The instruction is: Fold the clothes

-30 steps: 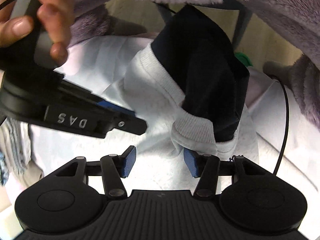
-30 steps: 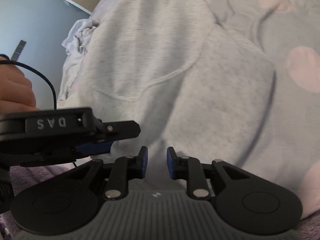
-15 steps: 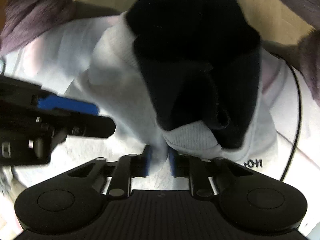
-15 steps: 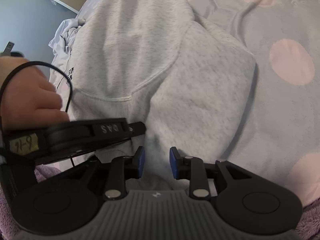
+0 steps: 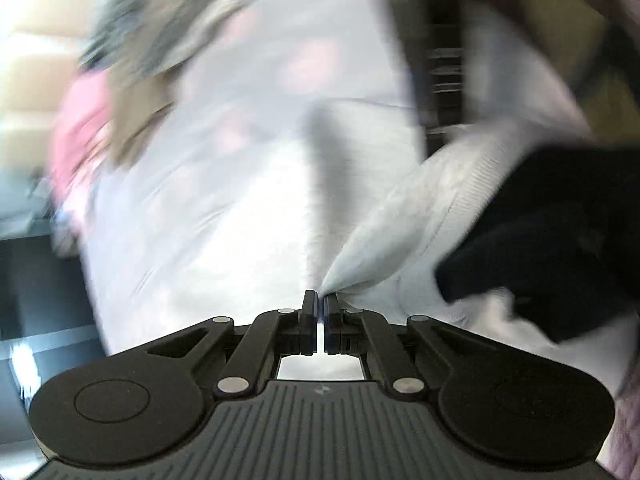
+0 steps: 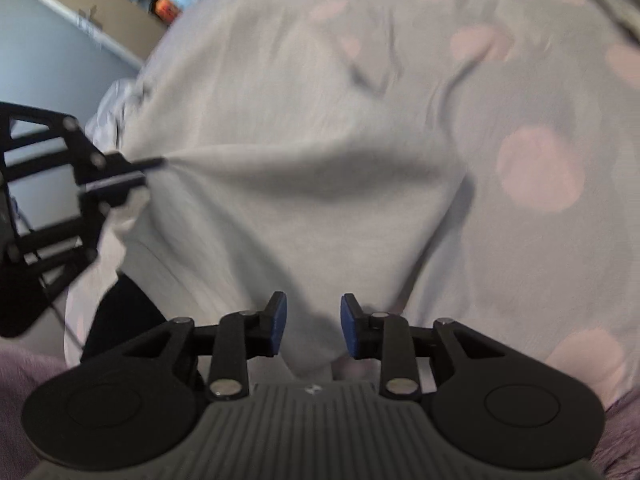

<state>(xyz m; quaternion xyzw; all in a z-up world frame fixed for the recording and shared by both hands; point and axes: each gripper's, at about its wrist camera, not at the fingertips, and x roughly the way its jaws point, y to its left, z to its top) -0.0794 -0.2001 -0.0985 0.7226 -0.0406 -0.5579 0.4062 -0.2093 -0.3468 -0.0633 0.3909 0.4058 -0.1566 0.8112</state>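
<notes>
Grey sweatshirt (image 6: 304,208): spread on the bed's dotted sheet (image 6: 536,168), one fold pulled taut toward the left. Dark lining (image 5: 560,240) shows at its right in the left wrist view. Left gripper (image 5: 320,308): jaws clenched on a pinch of the sweatshirt's fabric. Right gripper (image 6: 313,322): jaws parted, fabric lying between them, pads not pressing it.

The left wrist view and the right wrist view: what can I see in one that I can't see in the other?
Only the left wrist view shows the sweatshirt's dark lining and blurred pink cloth at the left edge.

Only the right wrist view shows the pink-dotted sheet, the right gripper open over the fabric, and a blue-grey wall.

Both show the left gripper shut on the grey sweatshirt, pulling it taut.
</notes>
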